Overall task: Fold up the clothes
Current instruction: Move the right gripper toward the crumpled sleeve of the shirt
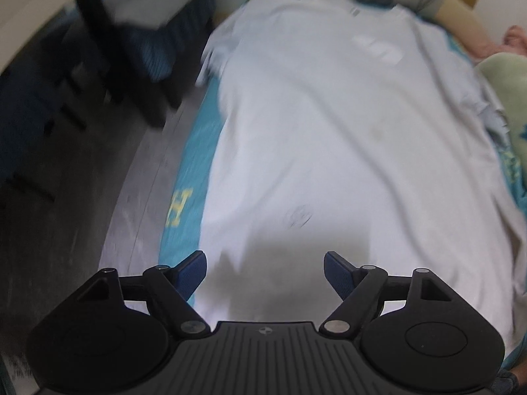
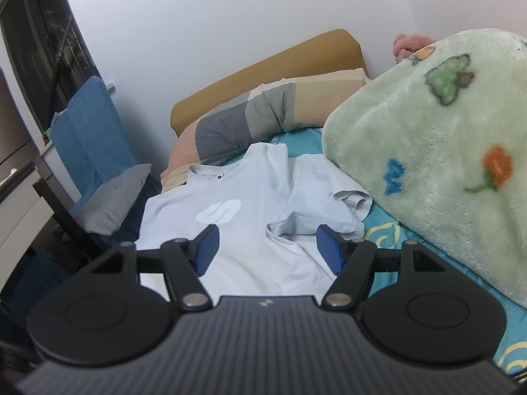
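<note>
A pale blue T-shirt (image 1: 329, 125) lies spread front-up on a teal bedsheet (image 1: 187, 177). In the right wrist view the shirt (image 2: 250, 227) shows a white logo on the chest, and its right sleeve is bunched and folded inward. My left gripper (image 1: 265, 271) is open and empty, hovering over the shirt's lower hem. My right gripper (image 2: 267, 247) is open and empty, above the shirt's middle near the crumpled sleeve. The left wrist view is blurred.
A green fleece blanket (image 2: 438, 151) is piled on the right of the bed. A striped pillow (image 2: 243, 125) and tan headboard (image 2: 263, 65) lie beyond the collar. A dark chair with a blue cushion (image 2: 89, 138) stands left of the bed, over grey floor (image 1: 98, 197).
</note>
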`<action>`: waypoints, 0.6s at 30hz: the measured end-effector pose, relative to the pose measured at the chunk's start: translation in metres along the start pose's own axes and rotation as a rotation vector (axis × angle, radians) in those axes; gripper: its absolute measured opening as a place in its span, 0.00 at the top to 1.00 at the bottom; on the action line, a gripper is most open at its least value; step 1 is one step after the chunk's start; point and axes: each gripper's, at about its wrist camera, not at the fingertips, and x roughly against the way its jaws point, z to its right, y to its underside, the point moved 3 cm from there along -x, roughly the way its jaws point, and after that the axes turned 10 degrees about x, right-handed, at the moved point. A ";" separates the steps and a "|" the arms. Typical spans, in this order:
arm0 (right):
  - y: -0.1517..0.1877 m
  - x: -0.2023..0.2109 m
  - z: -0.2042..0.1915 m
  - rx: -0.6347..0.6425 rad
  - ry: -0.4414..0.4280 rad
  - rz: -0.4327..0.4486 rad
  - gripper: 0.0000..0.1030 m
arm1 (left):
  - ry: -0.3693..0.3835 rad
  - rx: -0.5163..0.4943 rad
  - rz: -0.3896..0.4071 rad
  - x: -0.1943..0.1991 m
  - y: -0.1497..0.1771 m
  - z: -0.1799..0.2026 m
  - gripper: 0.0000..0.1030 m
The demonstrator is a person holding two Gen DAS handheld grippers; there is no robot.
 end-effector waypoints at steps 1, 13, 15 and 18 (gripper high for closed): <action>0.001 -0.001 -0.001 0.003 0.000 -0.004 0.34 | -0.012 0.011 -0.020 -0.005 0.000 -0.003 0.26; 0.000 -0.006 0.032 -0.227 -0.072 0.026 0.33 | 0.218 -0.002 0.250 0.025 -0.024 0.056 0.13; 0.000 -0.013 0.043 -0.323 -0.113 0.056 0.33 | 0.295 0.032 0.319 0.034 -0.027 0.067 0.03; 0.002 -0.034 0.062 -0.468 -0.157 0.068 0.33 | 0.382 0.070 0.413 0.036 -0.025 0.080 0.02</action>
